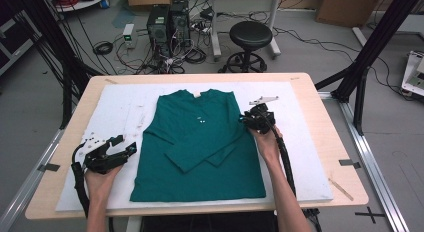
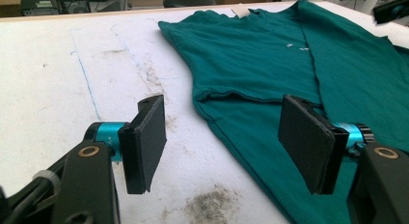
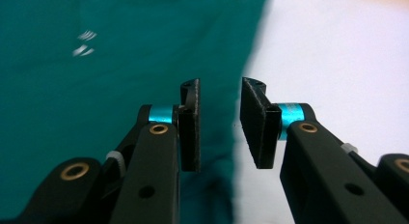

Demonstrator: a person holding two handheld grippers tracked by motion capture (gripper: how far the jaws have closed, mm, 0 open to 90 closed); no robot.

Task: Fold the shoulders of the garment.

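A green shirt [image 1: 197, 142] lies flat on the white pad [image 1: 125, 107] that covers the counter [image 1: 310, 87], collar at the far side, both sleeves already folded in across the body. The work in hand looks like folding it. The right hand-held gripper [image 1: 246, 119] hovers over the shirt's right edge near the shoulder, jaws released with a narrow gap and nothing between them; in the right gripper view [image 3: 219, 122] the hem line runs right under that gap. The left hand-held gripper [image 1: 127, 144] rests on the pad just beside the shirt's left edge, jaws wide and empty; in the left gripper view [image 2: 231, 142] the folded left sleeve [image 2: 251, 96] lies just ahead. To do the next fold well, each gripper should pinch all layers at the edge, at matching heights, so the cloth lifts evenly and the tucked sleeves do not slide out. The pad is scuffed and dirty in spots [image 2: 212, 204] but nothing lies on it to snag. Beyond the counter stand a stool [image 1: 250, 37], computer towers [image 1: 167, 22] and loose cables, well apart from the work.
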